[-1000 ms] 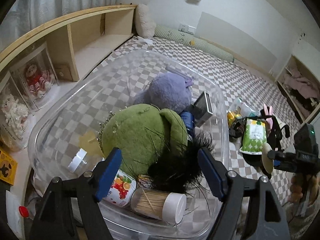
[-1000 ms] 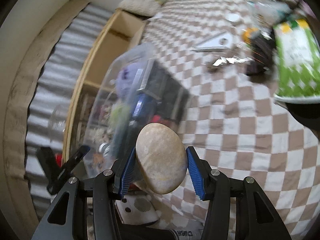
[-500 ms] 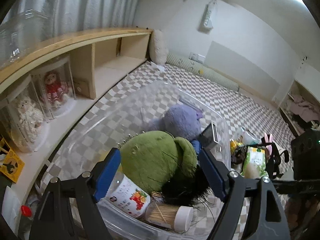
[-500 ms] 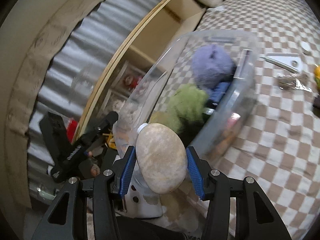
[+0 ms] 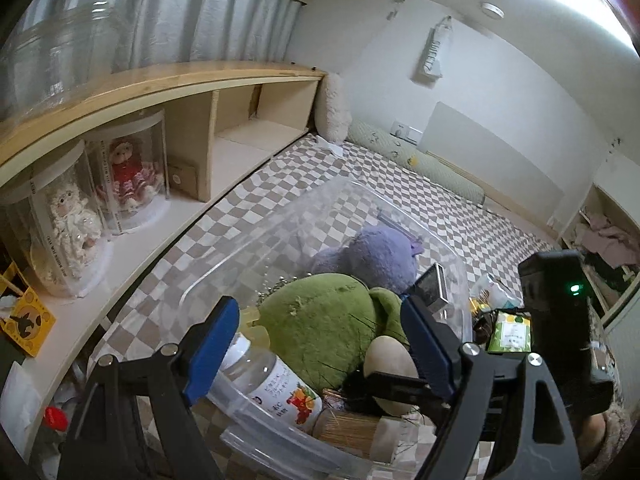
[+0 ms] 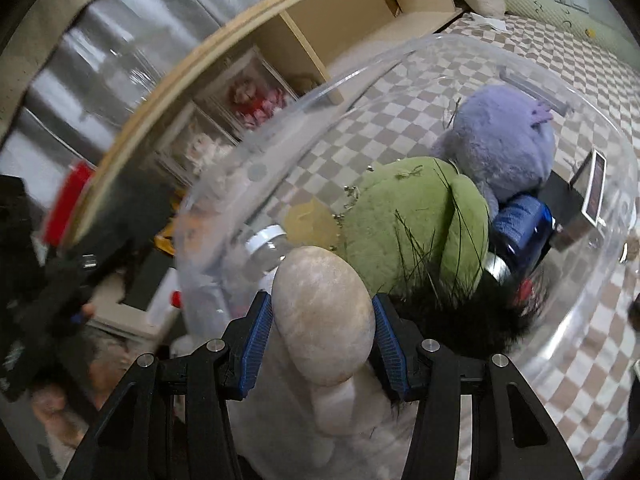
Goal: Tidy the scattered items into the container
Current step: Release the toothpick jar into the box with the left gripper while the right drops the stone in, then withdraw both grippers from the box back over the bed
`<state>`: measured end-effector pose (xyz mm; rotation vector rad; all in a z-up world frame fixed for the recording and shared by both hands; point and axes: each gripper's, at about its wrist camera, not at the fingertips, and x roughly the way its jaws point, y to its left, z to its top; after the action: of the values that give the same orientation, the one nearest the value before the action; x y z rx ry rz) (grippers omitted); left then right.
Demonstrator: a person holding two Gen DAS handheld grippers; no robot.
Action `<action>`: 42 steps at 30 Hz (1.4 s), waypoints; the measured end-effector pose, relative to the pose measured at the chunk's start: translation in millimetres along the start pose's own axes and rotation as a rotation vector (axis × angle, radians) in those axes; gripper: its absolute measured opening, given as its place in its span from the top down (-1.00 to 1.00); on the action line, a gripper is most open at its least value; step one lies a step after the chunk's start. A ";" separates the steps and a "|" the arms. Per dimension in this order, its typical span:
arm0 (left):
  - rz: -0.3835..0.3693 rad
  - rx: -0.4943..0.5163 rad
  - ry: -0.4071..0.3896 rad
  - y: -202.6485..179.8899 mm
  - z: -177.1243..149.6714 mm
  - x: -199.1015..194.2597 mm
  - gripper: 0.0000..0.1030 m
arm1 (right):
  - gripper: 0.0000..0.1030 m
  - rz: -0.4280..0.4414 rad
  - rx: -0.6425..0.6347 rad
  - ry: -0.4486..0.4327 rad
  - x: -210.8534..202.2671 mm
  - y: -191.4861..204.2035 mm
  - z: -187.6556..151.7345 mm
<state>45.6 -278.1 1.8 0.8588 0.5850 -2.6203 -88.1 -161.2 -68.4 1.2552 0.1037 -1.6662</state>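
Right gripper (image 6: 323, 330) clamps the smooth beige oval stone (image 6: 322, 316) over the near rim of the clear plastic tub (image 6: 400, 60), evidently for deposit. Left gripper (image 5: 320, 344), jaws apart and empty, hovers at that rim.

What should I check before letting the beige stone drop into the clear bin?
1. Grip: right tongs shut on the beige stone, pads on both sides. Ok.
2. Position: stone is above the clear bin, near its close wall. Ok.
3. Landing spot: green plush, black feathery item and bottle crowd that corner; no bare floor there. Not ok.
4. Left tongs: open, empty, hovering at the bin's near edge. Ok.
5. Clearance between the two tongs: they look close in the left wrist view. Cannot tell.
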 end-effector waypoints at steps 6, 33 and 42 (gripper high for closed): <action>-0.008 -0.042 0.012 13.2 1.5 2.4 -0.61 | -0.01 0.000 -0.001 -0.060 -9.3 9.6 15.5; 0.032 0.082 0.003 -27.0 -10.3 6.0 -1.00 | -1.00 -0.068 -0.008 -0.198 -80.8 -0.5 -26.9; 0.046 0.126 0.002 -47.3 -16.5 -0.2 -1.00 | -1.00 -0.086 0.004 -0.248 -101.5 -9.5 -43.1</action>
<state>34.0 -229.4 3.1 0.9011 0.3992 -2.6371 -70.6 -65.7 -15.4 1.0499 0.0035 -1.8830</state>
